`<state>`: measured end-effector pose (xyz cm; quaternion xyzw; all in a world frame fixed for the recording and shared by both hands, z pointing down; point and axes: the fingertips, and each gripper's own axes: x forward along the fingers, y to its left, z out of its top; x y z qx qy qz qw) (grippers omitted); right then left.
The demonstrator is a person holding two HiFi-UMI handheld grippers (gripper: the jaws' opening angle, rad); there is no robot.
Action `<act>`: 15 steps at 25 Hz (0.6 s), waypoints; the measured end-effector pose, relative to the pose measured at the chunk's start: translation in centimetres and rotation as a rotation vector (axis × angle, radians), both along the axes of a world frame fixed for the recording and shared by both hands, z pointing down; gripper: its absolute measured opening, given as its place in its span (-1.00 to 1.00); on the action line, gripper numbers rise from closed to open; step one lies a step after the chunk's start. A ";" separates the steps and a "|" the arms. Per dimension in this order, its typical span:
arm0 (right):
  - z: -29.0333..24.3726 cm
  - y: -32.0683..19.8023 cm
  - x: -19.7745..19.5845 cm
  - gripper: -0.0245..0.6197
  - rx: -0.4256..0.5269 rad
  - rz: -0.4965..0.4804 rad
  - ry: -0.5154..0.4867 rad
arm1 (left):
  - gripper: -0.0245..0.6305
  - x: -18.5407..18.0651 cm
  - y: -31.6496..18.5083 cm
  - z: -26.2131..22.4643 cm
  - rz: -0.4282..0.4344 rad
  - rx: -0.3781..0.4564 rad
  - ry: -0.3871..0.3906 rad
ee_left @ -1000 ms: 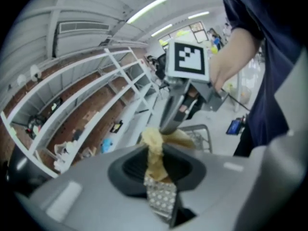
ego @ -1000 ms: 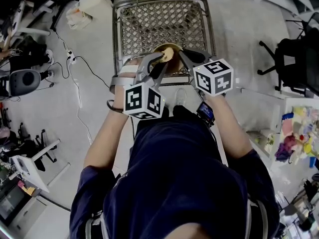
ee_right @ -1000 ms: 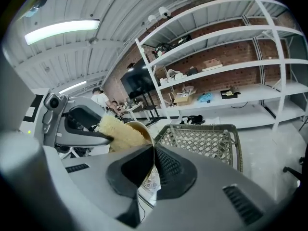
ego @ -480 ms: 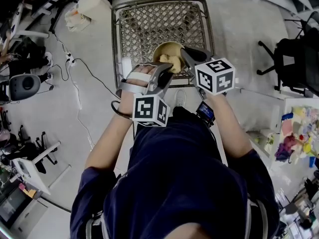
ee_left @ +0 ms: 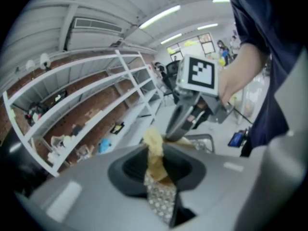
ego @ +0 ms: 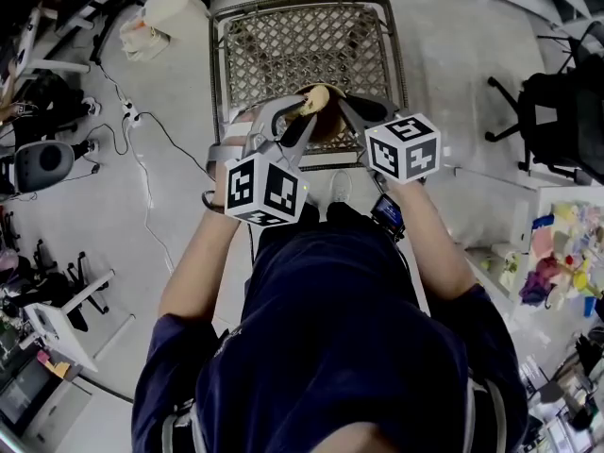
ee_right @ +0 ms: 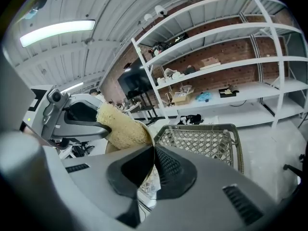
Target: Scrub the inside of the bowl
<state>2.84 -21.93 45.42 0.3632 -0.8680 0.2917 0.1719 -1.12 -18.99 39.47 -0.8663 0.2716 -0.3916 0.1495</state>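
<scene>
— Counting from the head view, what is there?

— Two grey two-jaw grippers, each carrying one white cube with black square markers: the left gripper (ego: 300, 113) and the right gripper (ego: 347, 105). Then there is one round tan bowl (ego: 327, 126), one yellow fibrous scrubbing pad (ego: 315, 99), one grey metal lattice basket (ego: 302, 41), and one black office chair (ego: 557, 111) at 3 o'clock.

— Where is the bowl, and what holds what?

— The bowl sits at 12 o'clock from the person, over the near edge of the basket, between the tips of the two grippers. The pad is at about 11 o'clock on the bowl's rim and reaches partly over the hollow.

— And the jaws?

— In the left gripper view, the left jaws are pressed together on the pad (ee_left: 154, 148), which sticks up past them. In the right gripper view, the right jaws are pinched onto the bowl's thin rim. The pad (ee_right: 120, 124) shows just beyond, at 10 o'clock.

— What can't you make out?

— The grippers' fingers cover the near side of the bowl. I cannot tell whether the bowl rests on the lattice or is held just above it, or whether the pad actually touches the inner wall. The cubes hide most of both hands. The chair is cut off by the picture's edge. The clutter on the floor from 8 to 10 o'clock is too small to name.
</scene>
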 end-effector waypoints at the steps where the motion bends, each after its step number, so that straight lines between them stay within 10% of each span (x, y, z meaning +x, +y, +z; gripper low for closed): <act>1: 0.0 -0.1 -0.1 -0.87 0.001 0.003 -0.001 | -0.68 0.0 -0.1 -0.2 0.009 0.023 -0.008; 5: 0.2 -0.6 0.1 -0.87 -0.002 0.019 0.005 | -0.68 0.5 0.9 -0.8 0.077 0.119 -0.028; 15: 1.3 -0.6 0.2 -0.87 -0.028 0.062 0.017 | -0.69 -2.7 0.4 -3.7 -0.023 0.015 0.277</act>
